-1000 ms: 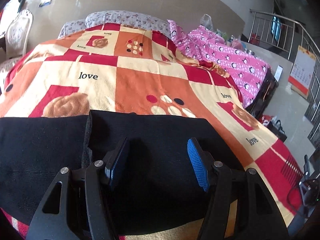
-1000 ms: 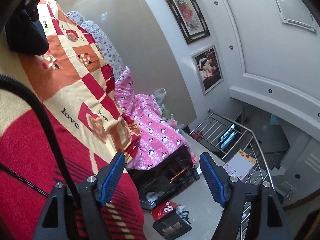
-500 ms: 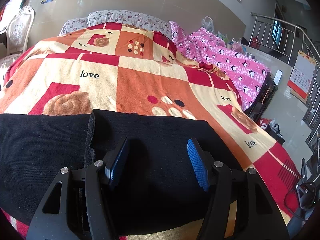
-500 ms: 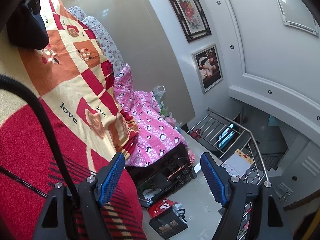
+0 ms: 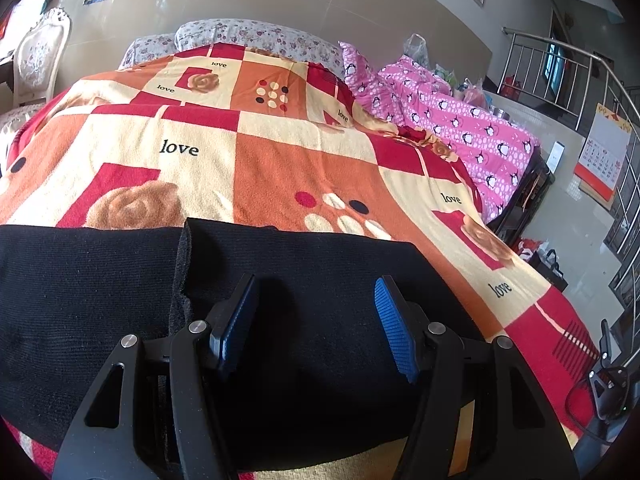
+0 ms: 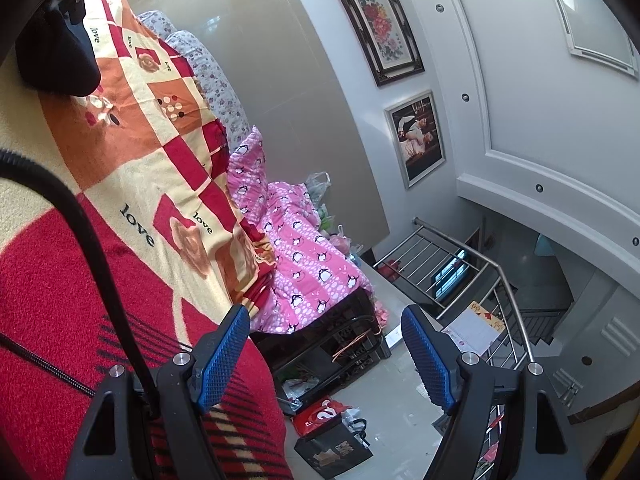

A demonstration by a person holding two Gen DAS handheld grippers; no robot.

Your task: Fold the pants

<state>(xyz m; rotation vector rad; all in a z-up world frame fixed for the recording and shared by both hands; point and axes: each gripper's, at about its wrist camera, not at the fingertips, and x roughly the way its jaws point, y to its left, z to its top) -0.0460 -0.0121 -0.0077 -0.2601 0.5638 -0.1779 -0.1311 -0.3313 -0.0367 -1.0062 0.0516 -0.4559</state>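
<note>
Black pants point(image 5: 280, 280) lie folded over on the checked blanket point(image 5: 280, 160) across the lower frame, one layer doubled; further folding looks left. The left gripper point(image 5: 316, 320) hovers above, fingers apart; the right gripper point(image 6: 324, 356), fingers apart, points away, empty.

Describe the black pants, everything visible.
The black pants are a dark, finely ribbed knit, lying flat on the patterned blanket near its front edge. They are already folded: one layer overlaps another, leaving a raised, fuzzy fold edge running front to back left of centre. The left hand-held gripper hangs open just above the upper layer; whether it touches the cloth is unclear.
</note>
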